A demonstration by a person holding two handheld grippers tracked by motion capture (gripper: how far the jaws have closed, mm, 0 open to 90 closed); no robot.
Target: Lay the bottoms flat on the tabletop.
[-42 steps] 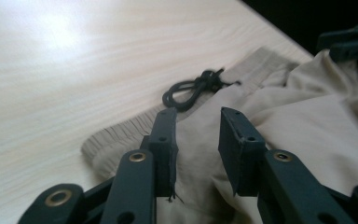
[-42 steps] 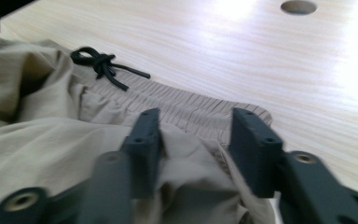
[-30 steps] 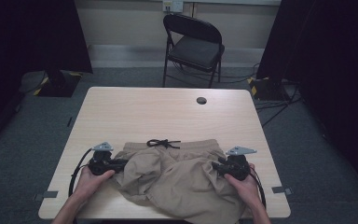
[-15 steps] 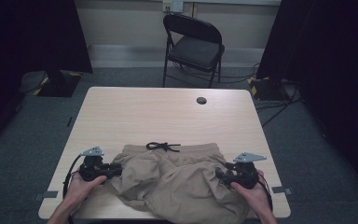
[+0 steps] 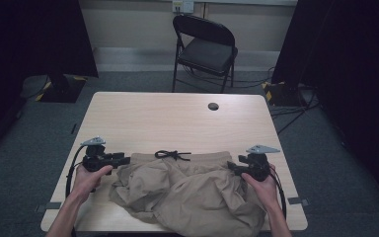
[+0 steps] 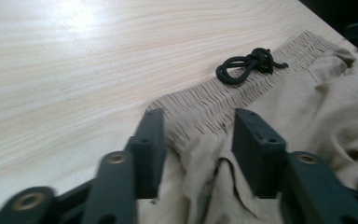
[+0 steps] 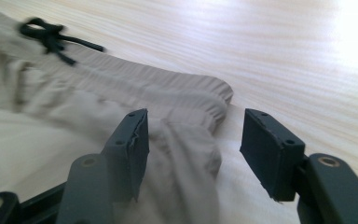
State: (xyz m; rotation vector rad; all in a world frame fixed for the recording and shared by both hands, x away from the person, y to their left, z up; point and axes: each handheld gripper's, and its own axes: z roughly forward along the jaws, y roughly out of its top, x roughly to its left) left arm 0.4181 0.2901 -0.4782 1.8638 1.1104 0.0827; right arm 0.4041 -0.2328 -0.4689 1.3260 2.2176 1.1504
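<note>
Lying crumpled at the near edge of the wooden table (image 5: 143, 113) is one pair of tan shorts (image 5: 187, 192), its black drawstring (image 5: 171, 155) knotted. The left gripper (image 5: 123, 159) and right gripper (image 5: 232, 167) have just spread their jaws, loose around the waistband corners. One folding chair (image 5: 205, 49) stands beyond.

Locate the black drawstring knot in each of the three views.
High view: drawstring knot at mid-waistband, between the grippers.
Left gripper view: upper right, beyond the jaws.
Right gripper view: top left.
Shared landmark: the shorts' ribbed waistband.
</note>
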